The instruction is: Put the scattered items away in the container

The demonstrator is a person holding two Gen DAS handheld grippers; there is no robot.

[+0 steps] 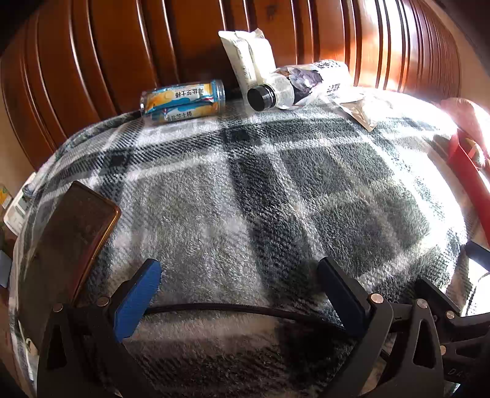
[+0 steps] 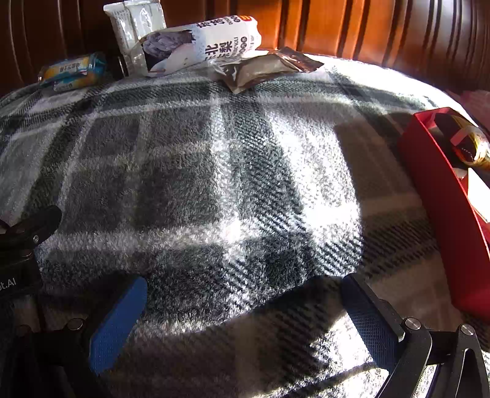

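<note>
Hovering low over a plaid blanket, the left gripper has its jaws spread wide with nothing between them. Far ahead, against a wooden headboard, lie a can, a bottle on its side, a white pouch leaning upright and a foil sachet. A phone lies at the left; a red box shows at the right edge.

From the right wrist, the right gripper is likewise wide open and empty. The box sits just right of it, something gold-coloured inside. The bottle, sachet, pouch and can lie far ahead.
</note>
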